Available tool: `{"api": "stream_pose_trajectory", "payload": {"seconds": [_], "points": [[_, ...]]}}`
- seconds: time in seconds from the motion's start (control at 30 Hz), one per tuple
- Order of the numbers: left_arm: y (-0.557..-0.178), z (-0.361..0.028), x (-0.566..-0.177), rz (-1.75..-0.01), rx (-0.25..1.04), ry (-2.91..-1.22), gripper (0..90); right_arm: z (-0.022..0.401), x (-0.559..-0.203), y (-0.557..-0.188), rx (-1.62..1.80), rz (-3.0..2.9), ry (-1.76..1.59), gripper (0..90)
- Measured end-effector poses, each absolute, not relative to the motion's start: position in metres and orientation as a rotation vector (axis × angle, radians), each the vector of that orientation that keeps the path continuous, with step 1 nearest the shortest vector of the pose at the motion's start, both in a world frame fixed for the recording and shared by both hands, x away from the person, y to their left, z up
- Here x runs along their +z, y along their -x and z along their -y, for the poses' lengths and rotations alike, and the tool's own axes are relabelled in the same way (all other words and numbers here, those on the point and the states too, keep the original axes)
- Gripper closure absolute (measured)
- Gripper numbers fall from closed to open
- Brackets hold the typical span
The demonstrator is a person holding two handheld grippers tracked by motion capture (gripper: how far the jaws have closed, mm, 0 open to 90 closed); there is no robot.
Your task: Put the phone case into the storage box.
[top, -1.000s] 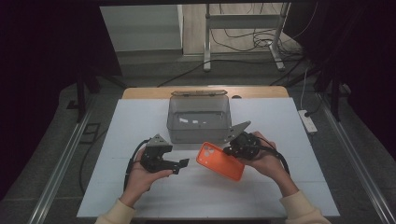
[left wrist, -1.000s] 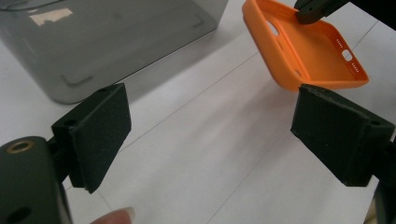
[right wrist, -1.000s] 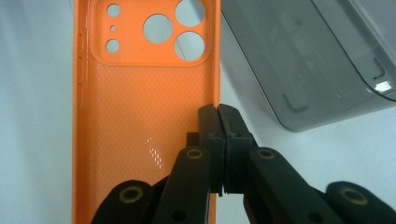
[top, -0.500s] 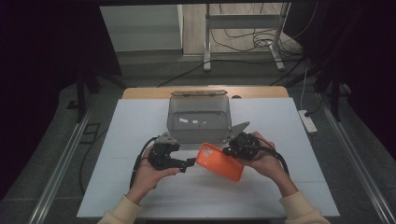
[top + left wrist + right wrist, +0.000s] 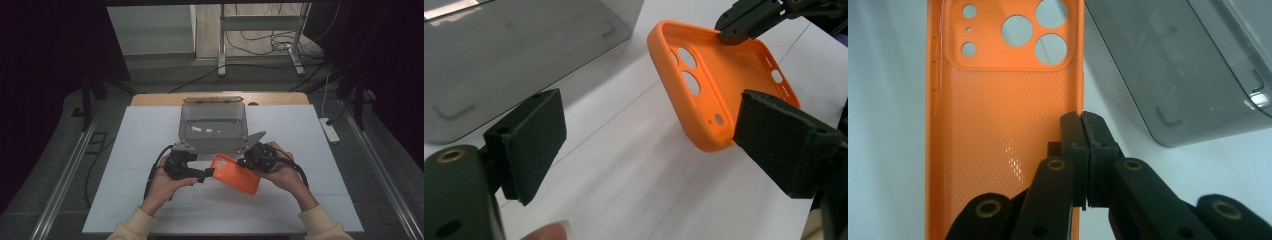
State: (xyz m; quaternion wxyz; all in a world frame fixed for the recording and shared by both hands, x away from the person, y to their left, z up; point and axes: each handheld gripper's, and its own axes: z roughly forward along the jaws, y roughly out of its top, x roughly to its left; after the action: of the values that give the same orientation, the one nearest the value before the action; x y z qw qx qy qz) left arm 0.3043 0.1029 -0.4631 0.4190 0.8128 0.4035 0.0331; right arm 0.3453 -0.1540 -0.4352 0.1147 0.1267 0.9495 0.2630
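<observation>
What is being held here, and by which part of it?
The orange soft plastic phone case is pinched by one long side wall in the right tool. The left tool stands open beside its camera-cutout end, gripping nothing.

Orange phone case (image 5: 235, 173), empty, hollow side up (camera cutouts showing); tilted above the table, beside the grey box.

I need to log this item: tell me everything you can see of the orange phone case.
The orange phone case is empty, looks like soft plastic with a dotted inner texture, and has round camera cutouts at one end. The right gripper is shut on one long side wall, holding it tilted over the white table. The open left gripper flanks its camera end.
</observation>
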Motion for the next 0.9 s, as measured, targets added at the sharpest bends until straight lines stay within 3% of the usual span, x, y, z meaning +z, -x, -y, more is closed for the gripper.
{"api": "stream_pose_trajectory", "payload": {"seconds": [0.9], "points": [[-0.317,-0.084,-0.465,-0.999,0.032,-2.059,15.3,0.15,-0.437,-0.343,0.773,-2.785,-0.352,89.0]]}}
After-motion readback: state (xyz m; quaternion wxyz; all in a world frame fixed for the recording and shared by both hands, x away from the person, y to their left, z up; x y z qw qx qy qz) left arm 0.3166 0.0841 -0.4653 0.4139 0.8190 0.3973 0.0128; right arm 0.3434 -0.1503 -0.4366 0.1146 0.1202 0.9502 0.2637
